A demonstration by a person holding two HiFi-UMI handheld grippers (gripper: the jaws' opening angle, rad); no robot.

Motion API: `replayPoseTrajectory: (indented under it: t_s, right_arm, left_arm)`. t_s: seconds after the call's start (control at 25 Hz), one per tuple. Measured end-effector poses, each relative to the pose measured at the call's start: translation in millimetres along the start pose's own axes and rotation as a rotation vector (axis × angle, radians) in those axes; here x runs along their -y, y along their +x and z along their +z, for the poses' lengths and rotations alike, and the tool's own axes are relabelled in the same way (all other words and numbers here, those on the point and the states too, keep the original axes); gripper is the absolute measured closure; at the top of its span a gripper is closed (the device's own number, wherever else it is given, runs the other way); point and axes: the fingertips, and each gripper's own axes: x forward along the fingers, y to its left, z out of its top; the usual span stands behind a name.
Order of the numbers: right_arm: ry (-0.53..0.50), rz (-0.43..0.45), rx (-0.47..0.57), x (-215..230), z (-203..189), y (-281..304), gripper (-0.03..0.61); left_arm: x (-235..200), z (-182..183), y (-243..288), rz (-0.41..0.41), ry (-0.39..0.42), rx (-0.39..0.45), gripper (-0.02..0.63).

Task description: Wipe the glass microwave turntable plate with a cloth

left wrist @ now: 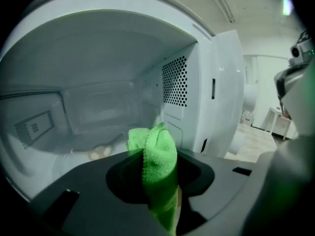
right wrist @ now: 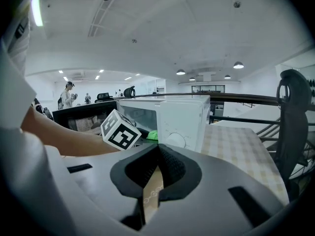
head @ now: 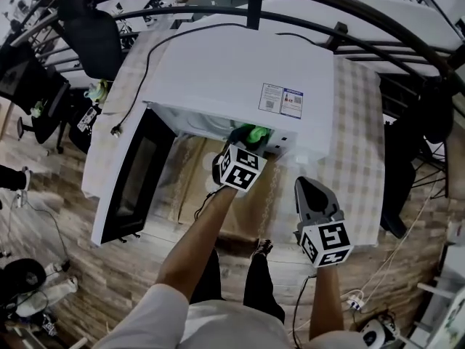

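Note:
A white microwave (head: 240, 78) stands on the table with its door (head: 131, 184) swung open to the left. My left gripper (head: 243, 140) reaches into the cavity mouth, shut on a bright green cloth (head: 254, 133). In the left gripper view the green cloth (left wrist: 158, 154) is clamped between the jaws of the left gripper (left wrist: 158, 173), inside the grey cavity. A pale patch (left wrist: 98, 152) shows on the cavity floor; the glass plate is not clearly visible. My right gripper (head: 306, 189) hangs in front of the table, shut and empty. The right gripper (right wrist: 158, 149) faces the microwave (right wrist: 177, 117).
A checked tablecloth (head: 360, 137) covers the table. A black power cord (head: 149, 57) trails off the microwave's back left. Dark railings (head: 290, 20) curve behind. Office chairs (head: 91, 27) stand at the left, another chair (right wrist: 290, 112) at the right.

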Motion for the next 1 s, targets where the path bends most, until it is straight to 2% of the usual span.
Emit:
replayPoseTrajectory:
  t_s: [0.2,0.4,0.48,0.68,0.8,0.92,1.0]
  right_arm:
    - [0.010,0.001,-0.005,3,-4,3,0.563]
    - [0.011,0.013,-0.011,-4,-3,16,0.563]
    - [0.010,0.017,-0.013,-8,-2,21,0.563]
    - [0.011,0.026,-0.024,-14,-3,33,0.563]
    - [0.013,0.025,-0.040,-13,-8,39,0.563]
    - [0.014,0.022,-0.050,-10,-9,43,0.563]
    - [0.010,0.019,-0.054,-7,-9,43,0.563]
  left_arm:
    - [-28,2,0,0.034,-0.032,-0.001,0.477]
    - [-80,-4,-17,0.102,-0.062,0.011,0.477]
    - [-104,-7,-25,0.159,-0.039,0.003,0.477]
    - [-167,-11,-38,0.358,0.104,-0.040,0.477]
    - [-182,-13,-23,0.359,0.093,-0.077,0.477]
    - [-178,-16,-2,0.302,0.068,-0.113,0.477]
    - [-165,-13,6,0.267,0.079,-0.109,0.477]
